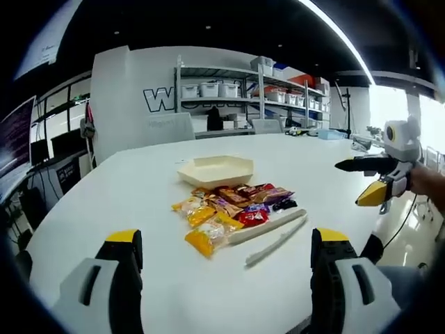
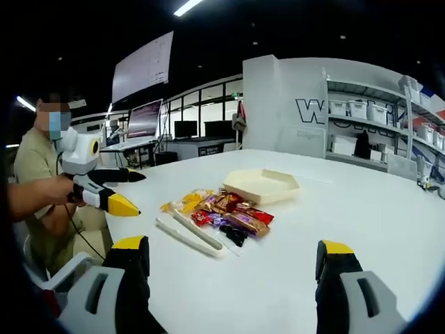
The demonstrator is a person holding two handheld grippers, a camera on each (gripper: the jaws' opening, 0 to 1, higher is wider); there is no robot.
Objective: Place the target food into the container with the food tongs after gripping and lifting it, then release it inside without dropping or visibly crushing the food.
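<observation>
A pile of wrapped snacks (image 1: 233, 207) (image 2: 221, 209) lies mid-table. Just beyond it sits a cream, shallow, hexagonal container (image 1: 217, 170) (image 2: 263, 184) with nothing in it. White food tongs (image 1: 274, 233) (image 2: 189, 235) lie flat beside the pile, on its near side. My left gripper (image 1: 228, 238) (image 2: 132, 191) is open and holds nothing, hovering short of the pile. My right gripper (image 2: 233, 245) (image 1: 351, 182) is also open and holds nothing, hanging in the air at the table's side. Neither gripper touches the tongs or the food.
The white table (image 1: 125, 195) (image 2: 361, 209) is broad, with bare surface all round the pile. Metal shelves with bins (image 1: 236, 90) and chairs (image 1: 170, 129) stand behind it. A person (image 2: 42, 181) sits at the table's edge holding the left gripper.
</observation>
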